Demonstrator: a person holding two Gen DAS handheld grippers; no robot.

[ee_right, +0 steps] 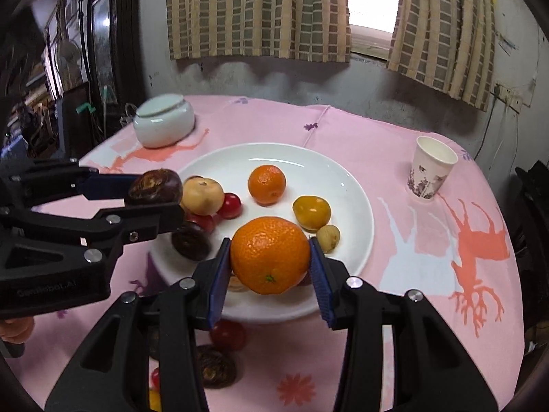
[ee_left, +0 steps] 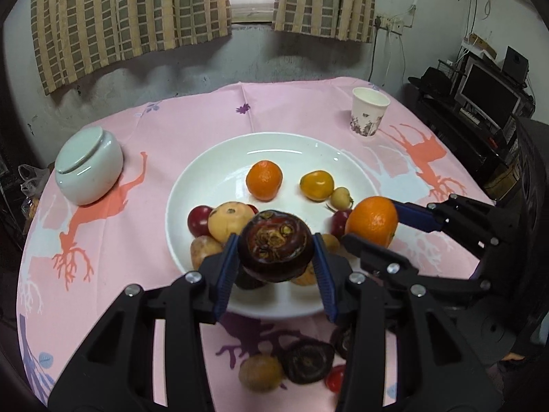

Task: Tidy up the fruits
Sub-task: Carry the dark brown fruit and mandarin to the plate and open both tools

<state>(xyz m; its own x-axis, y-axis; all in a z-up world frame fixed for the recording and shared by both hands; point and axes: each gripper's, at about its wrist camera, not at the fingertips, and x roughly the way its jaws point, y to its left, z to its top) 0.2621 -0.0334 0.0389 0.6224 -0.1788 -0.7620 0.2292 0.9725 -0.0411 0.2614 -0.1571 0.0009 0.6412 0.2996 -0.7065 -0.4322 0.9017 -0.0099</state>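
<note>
Both grippers are carrying fruit over the near edge of the white plate point(ee_left: 206, 171).

Nearest, loose fruit is lying on the pink tablecloth point(ee_left: 137, 240) below the fingers, not yet collected. The left gripper point(ee_left: 276, 252) is squeezing a dark purple fruit point(ee_left: 275, 249) between its blue pads, and the right gripper point(ee_right: 270, 257) is pinching an orange point(ee_right: 270, 255) just beside it; both round fruits are likely to roll from the flat pads if the grip loosens, and the two tools, working close together, are risking a knock. Beneath them a crowded cluster is leaving little landing room, so a dropped fruit could bounce off. Farther in, a small orange point(ee_left: 264, 180) and a yellow fruit point(ee_left: 316, 185) are sitting apart. Beyond, a white jar point(ee_left: 89, 170) and paper cup point(ee_left: 370, 111) are standing well clear.
</note>
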